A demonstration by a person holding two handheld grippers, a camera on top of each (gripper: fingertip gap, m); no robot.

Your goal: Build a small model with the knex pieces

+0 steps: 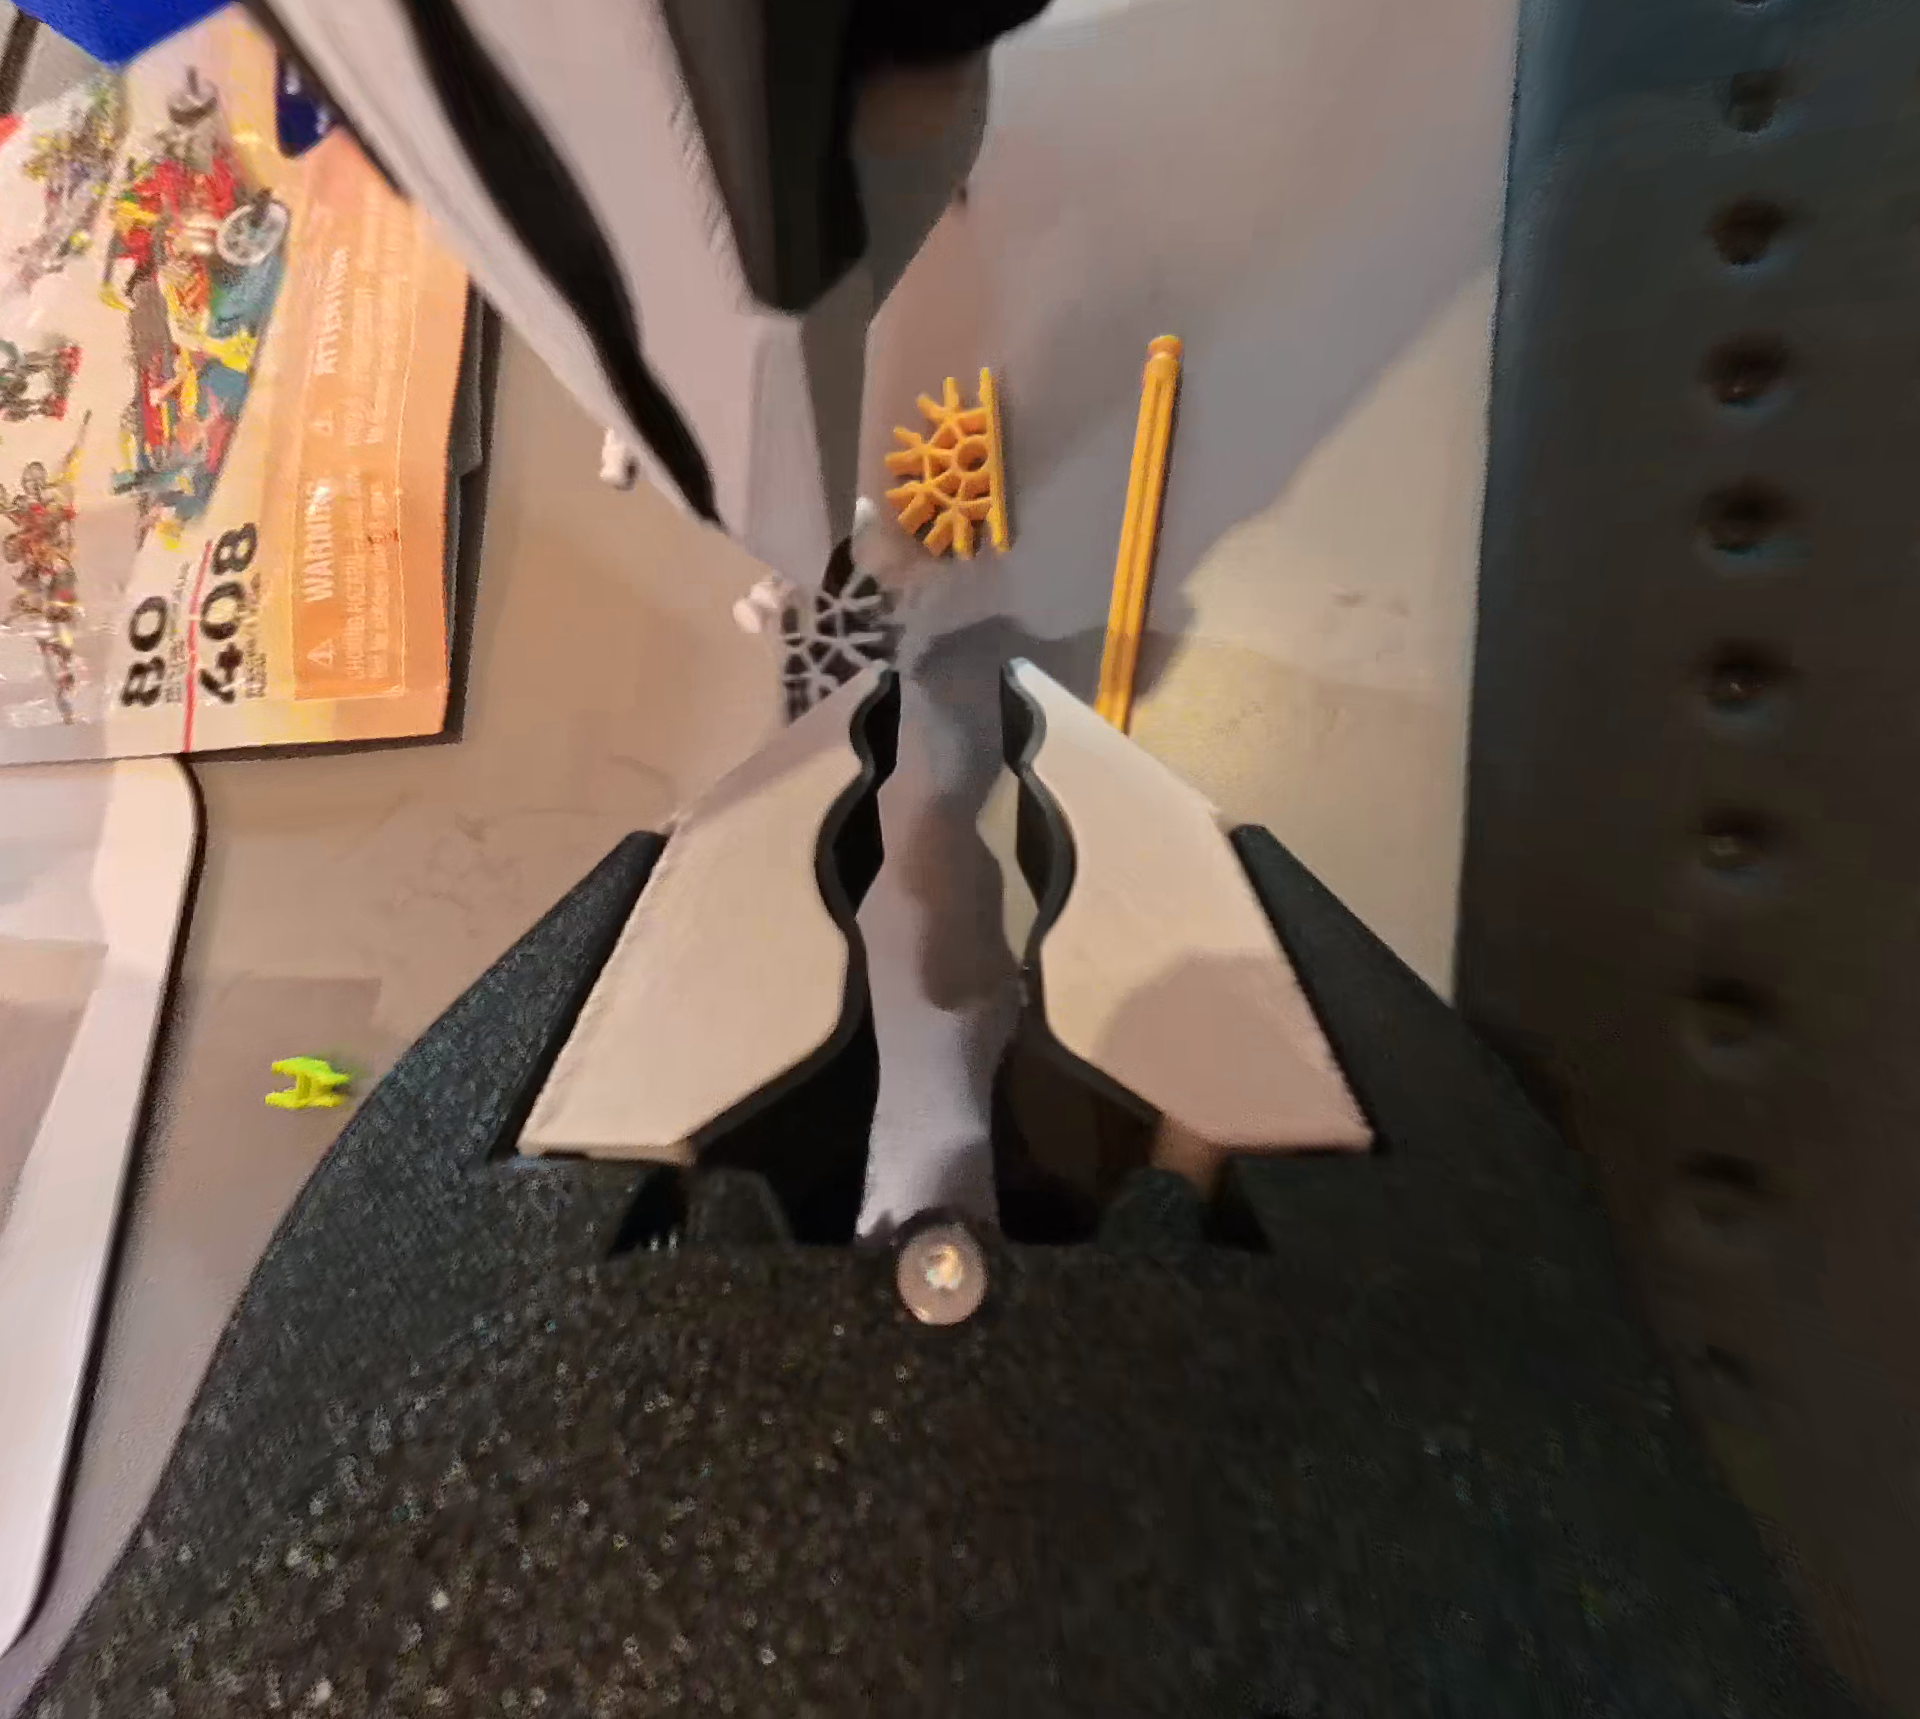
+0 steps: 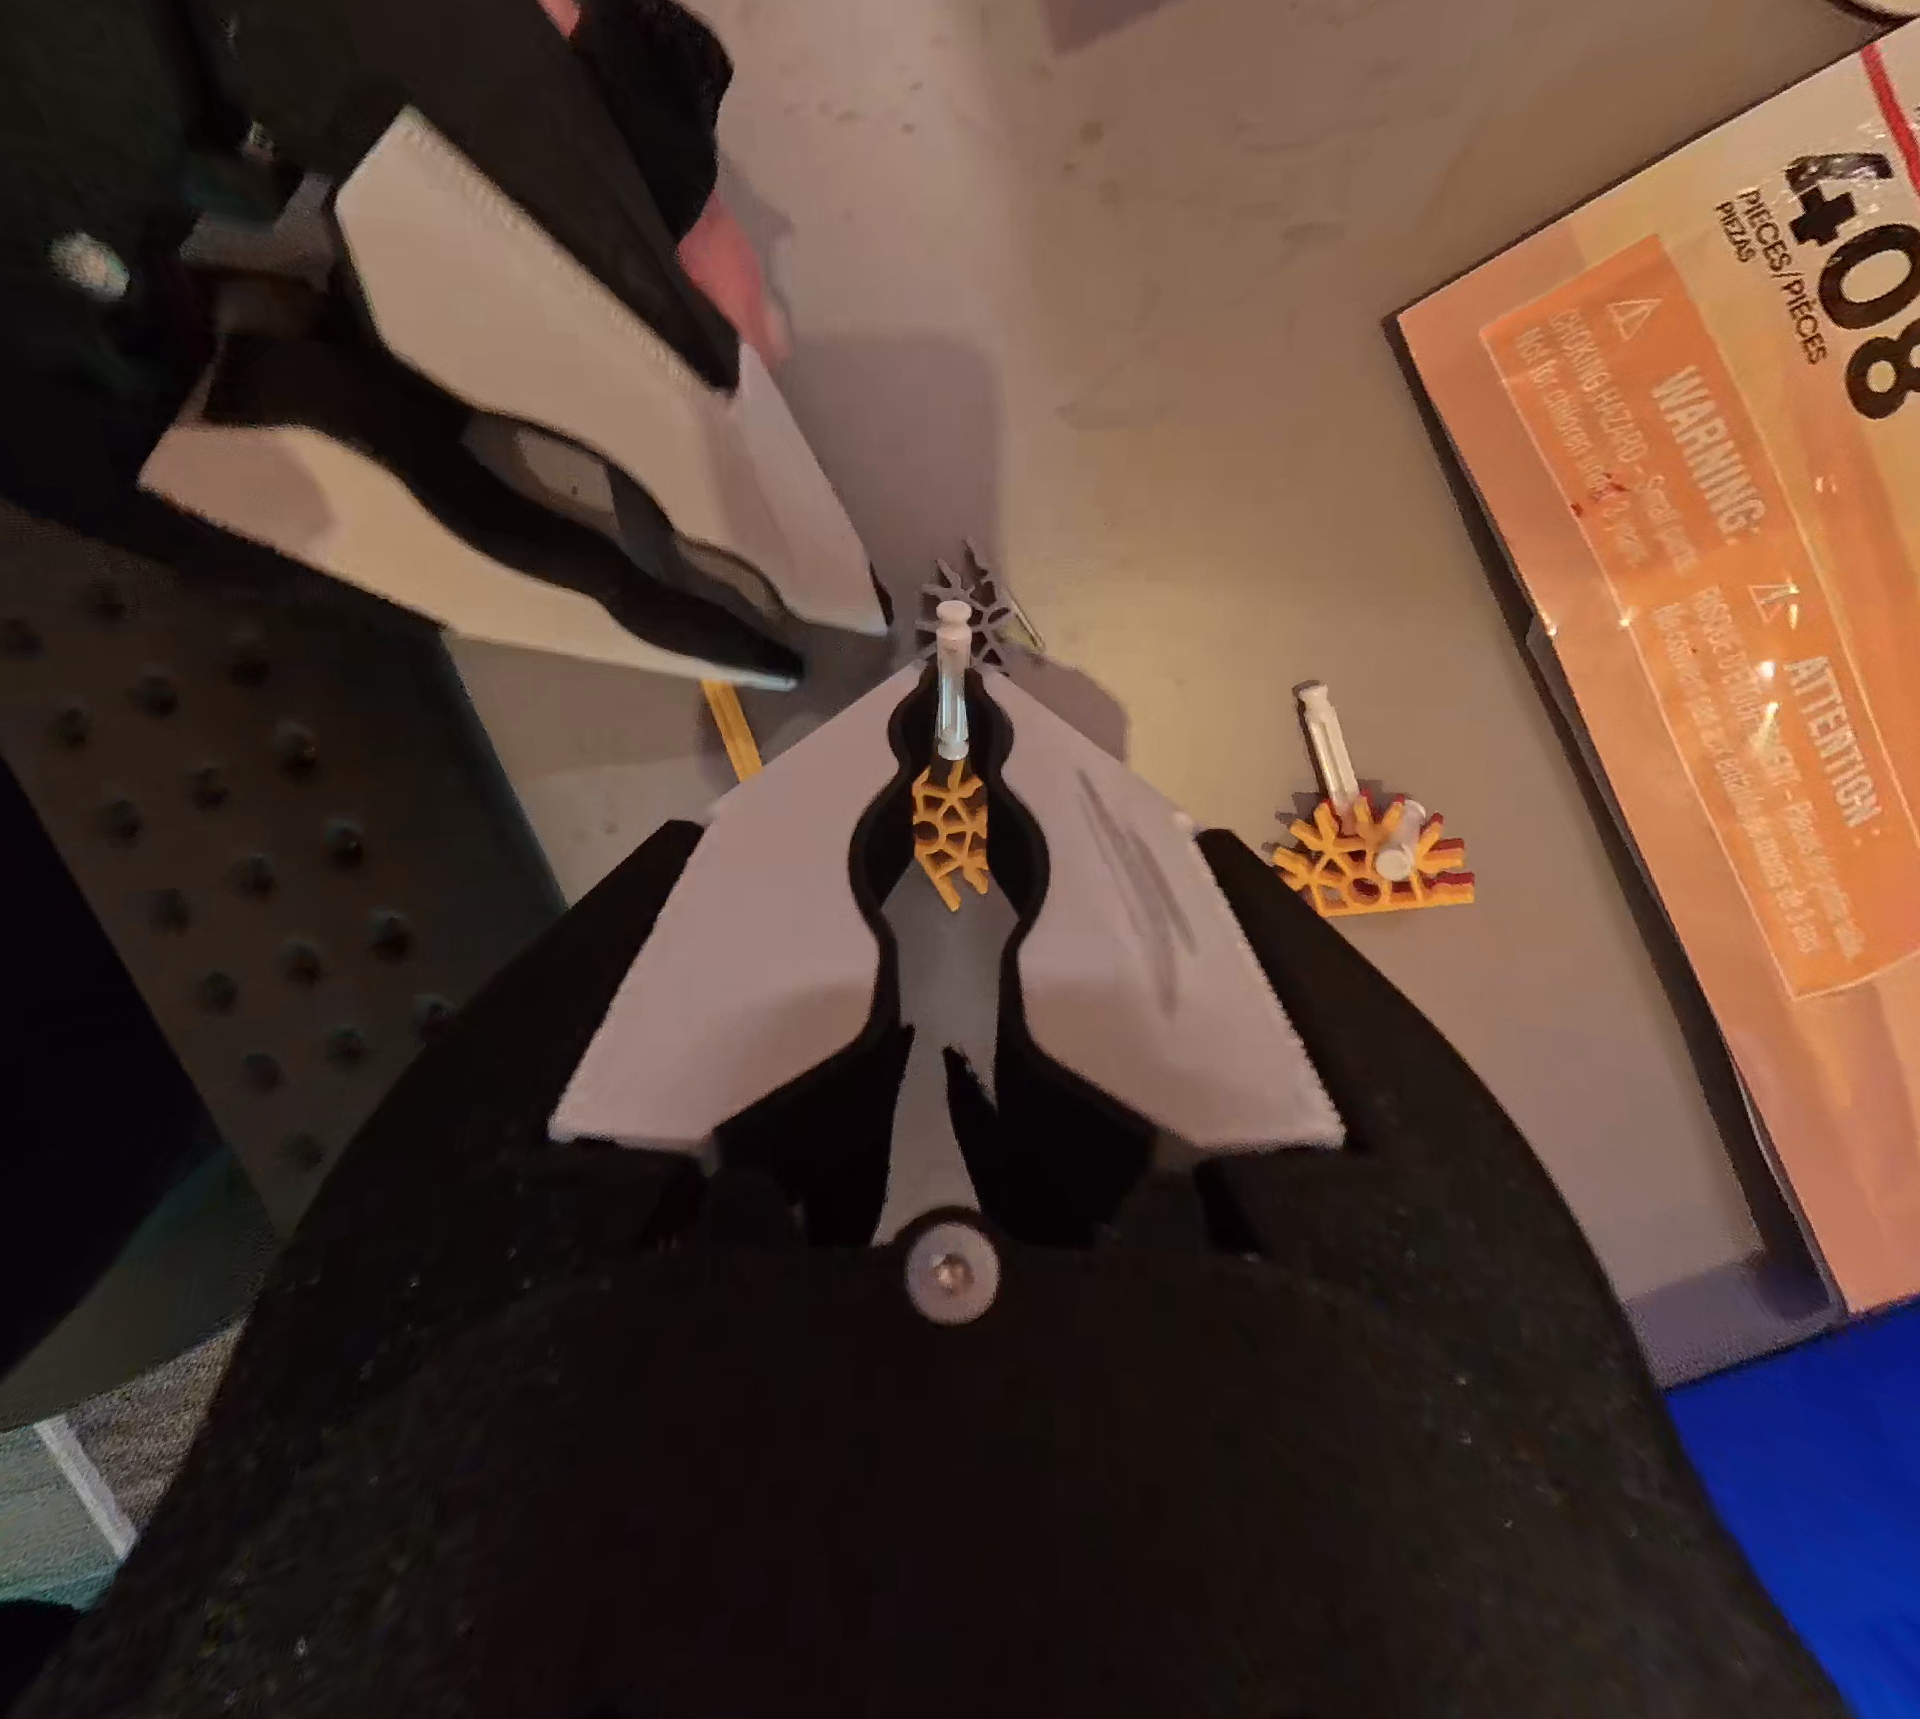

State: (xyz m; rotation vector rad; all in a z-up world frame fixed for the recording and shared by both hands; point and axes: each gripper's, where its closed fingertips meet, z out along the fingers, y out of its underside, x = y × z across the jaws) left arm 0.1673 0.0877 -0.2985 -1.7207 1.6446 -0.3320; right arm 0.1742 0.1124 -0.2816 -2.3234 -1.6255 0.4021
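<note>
My right gripper [image 2: 954, 682] is shut on a yellow half-round connector [image 2: 951, 822] with a short white rod [image 2: 951, 682] stuck in its front. The rod's tip sits over a grey snowflake connector [image 2: 961, 589] lying on the table. My left gripper [image 1: 948, 680] is slightly open with nothing between its fingers, its tips just short of that grey connector [image 1: 836, 630]. It enters the right wrist view [image 2: 831, 646] from the upper left. In the left wrist view the right gripper [image 1: 831, 516] comes down from above, with the yellow connector [image 1: 951, 464] at its tips.
A yellow rod [image 1: 1138, 526] lies on the table. A yellow-and-red connector cluster [image 2: 1361, 859] with white rods sits beside a printed orange box [image 2: 1714, 630]. A dark perforated panel [image 1: 1714, 630] borders one side. A green piece [image 1: 307, 1082] and a white tray [image 1: 83, 1046] lie farther off. Both grippers' tips are close together, under 4 cm apart.
</note>
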